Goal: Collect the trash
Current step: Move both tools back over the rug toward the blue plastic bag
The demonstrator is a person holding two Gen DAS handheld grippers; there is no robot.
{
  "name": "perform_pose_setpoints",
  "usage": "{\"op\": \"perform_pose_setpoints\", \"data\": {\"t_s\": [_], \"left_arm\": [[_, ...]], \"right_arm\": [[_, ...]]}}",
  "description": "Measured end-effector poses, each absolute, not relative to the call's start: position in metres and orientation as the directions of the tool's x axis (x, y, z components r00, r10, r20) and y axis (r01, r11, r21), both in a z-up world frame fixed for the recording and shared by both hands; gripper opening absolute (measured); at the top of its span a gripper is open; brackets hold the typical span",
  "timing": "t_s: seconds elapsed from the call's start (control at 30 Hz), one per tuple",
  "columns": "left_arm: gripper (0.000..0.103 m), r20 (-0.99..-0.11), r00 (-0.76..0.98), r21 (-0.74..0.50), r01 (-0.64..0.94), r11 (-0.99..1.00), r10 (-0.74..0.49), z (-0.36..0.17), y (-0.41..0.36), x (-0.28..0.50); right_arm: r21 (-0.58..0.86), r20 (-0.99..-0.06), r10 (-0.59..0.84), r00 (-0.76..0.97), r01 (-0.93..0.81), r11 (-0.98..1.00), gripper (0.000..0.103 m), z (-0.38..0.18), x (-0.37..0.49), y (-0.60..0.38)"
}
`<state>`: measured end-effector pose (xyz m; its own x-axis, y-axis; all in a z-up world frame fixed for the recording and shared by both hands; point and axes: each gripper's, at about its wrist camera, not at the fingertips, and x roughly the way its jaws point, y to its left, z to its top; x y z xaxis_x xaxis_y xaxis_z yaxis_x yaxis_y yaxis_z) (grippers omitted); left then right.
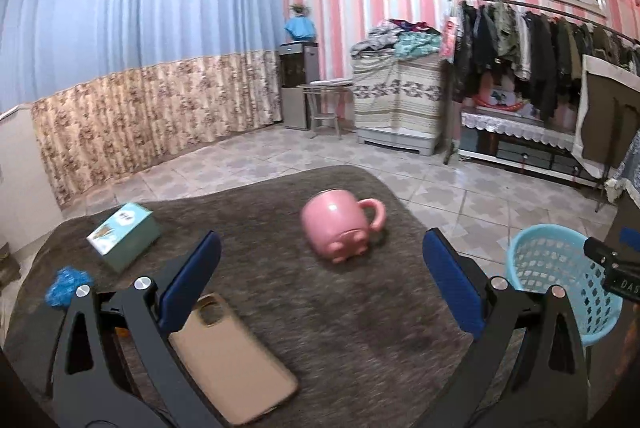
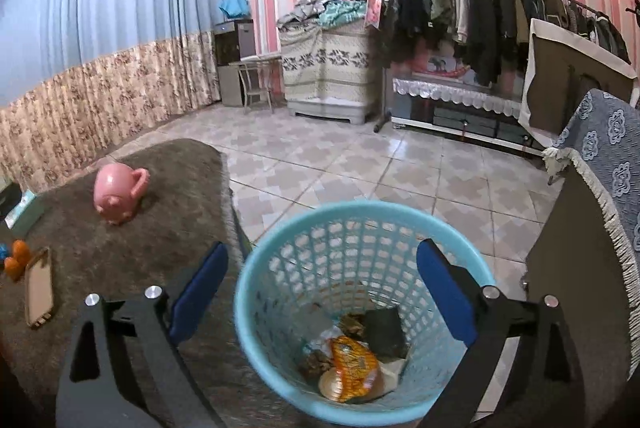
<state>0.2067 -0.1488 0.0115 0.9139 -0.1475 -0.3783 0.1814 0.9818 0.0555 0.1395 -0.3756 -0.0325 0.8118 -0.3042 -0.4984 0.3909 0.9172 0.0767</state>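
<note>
- The right gripper (image 2: 322, 288) is hovering directly above the light-blue wastebasket (image 2: 276, 256), its fingers (image 2: 444, 296) standing wide apart and holding nothing.
- The wastebasket is sitting on the tiled floor just beside the edge of the table (image 2: 120, 236), which is covered by a brown-grey cloth.
- Trash is already lying at the bottom of the wastebasket: an orange snack wrapper (image 2: 354, 362), a dark packet (image 2: 386, 330), and some crumpled scraps that are too small to identify.
- The left gripper (image 1: 320, 276) is hanging over the table, its fingers (image 1: 192, 276) also standing well apart and empty.
- A blue crumpled wad (image 1: 66, 284) is lying near the left edge of the table, partly behind the left gripper's frame; judged by its look, it is probably trash awaiting collection.
- A small orange object (image 2: 18, 260) is showing beside it in the right wrist view; whether it counts as trash cannot be determined.
- The remaining items appear to be keepers: a pink pig-shaped mug (image 1: 340, 224) lying on its side, a beige phone case (image 1: 232, 360), and a teal box (image 1: 124, 236).
- Progress assessment: the task is standing well advanced, with several pieces deposited and one or two pieces remaining on the left side of the table.
</note>
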Motion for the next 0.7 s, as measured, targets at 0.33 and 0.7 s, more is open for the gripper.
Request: {"op": "perform_pose_setpoints", "data": {"t_s": [0.33,0.7], "left_arm": [[0.098,-0.364,0.931,0.072,0.062,0.995,-0.032,0.018,-0.079,0.196],[0.098,-0.385,0.922,0.045,-0.028,0.999,0.043,0.011,-0.013,0.189]], "right_arm": [[0.050,-0.473,-0.227,0.851,0.283,0.958,0.093,-0.026,0.151,-0.322],[-0.012,-0.475,-0.134,0.870,0.146,0.989,0.093,-0.028,0.164,-0.257]]}}
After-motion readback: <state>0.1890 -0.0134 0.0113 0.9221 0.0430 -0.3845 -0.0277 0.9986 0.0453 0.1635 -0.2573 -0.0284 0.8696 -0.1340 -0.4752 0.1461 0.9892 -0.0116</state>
